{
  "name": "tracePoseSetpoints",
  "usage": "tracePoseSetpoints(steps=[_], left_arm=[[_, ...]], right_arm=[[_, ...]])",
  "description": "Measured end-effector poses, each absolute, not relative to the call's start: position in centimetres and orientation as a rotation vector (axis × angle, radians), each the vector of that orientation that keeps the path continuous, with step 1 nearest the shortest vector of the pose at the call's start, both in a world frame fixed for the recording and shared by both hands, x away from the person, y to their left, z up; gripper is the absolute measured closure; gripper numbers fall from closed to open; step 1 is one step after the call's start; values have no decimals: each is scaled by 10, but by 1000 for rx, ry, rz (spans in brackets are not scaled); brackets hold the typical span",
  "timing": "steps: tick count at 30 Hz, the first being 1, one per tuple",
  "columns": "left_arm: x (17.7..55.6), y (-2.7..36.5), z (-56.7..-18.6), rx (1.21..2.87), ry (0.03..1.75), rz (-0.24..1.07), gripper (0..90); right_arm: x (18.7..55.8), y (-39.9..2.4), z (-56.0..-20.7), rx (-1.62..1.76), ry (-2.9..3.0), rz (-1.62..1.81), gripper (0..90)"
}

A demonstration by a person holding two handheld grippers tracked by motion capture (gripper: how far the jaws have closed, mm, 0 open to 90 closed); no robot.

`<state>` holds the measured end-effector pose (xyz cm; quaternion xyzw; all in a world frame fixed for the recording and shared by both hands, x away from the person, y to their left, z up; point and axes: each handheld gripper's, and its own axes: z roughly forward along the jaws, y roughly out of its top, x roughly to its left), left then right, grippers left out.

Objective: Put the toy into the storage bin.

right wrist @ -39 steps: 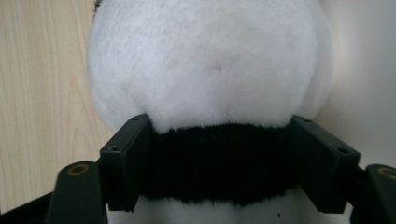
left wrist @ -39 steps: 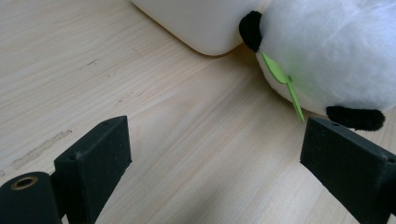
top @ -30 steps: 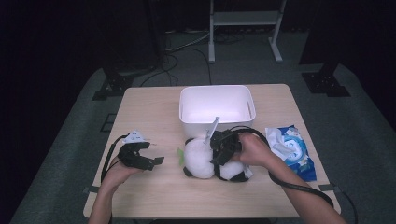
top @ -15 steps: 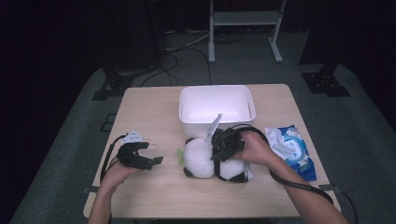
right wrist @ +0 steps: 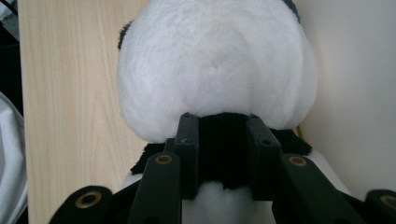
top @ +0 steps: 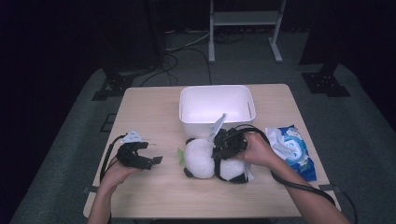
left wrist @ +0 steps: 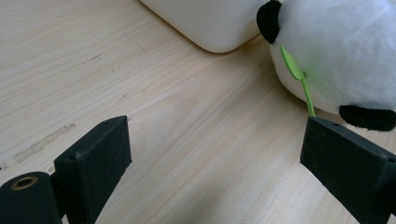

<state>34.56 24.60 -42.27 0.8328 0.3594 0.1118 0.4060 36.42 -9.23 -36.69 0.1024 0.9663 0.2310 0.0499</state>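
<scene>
Left tongs (top: 156, 160) rest on the pale wooden bench (top: 154, 102), jaws spread wide with nothing between them, pointing at the soft black-and-white plush panda (top: 205, 158). The panda lies at mid-bench, just in front of the white rectangular plastic tub (top: 217, 105). Right tongs (right wrist: 223, 140) have just been closing and now pinch the panda's black neck band. Farther right lies what looks like a blue-and-white wipes packet (top: 292, 149).
</scene>
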Motion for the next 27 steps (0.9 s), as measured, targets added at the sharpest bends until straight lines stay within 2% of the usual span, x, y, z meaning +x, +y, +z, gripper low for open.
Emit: tracePoseSetpoints(steps=[2, 5, 9, 16, 21, 27], left_arm=[[346, 246, -423, 2103, 908, 285, 74], [345, 246, -421, 2100, 903, 290, 74], [344, 247, -420, 2098, 904, 290, 74], [345, 248, -421, 2100, 905, 288, 74], [345, 247, -421, 2100, 907, 284, 74], [345, 247, -421, 2100, 904, 286, 74]], right_arm=[[366, -92, -366, 326, 2958, 681, 690], [368, -87, -365, 343, 2965, 601, 604], [367, -82, -361, 298, 2918, 544, 441], [372, -85, -356, 256, 2928, 553, 321], [382, -84, -367, 300, 2998, 540, 189], [380, -75, -377, 258, 3029, 515, 156]])
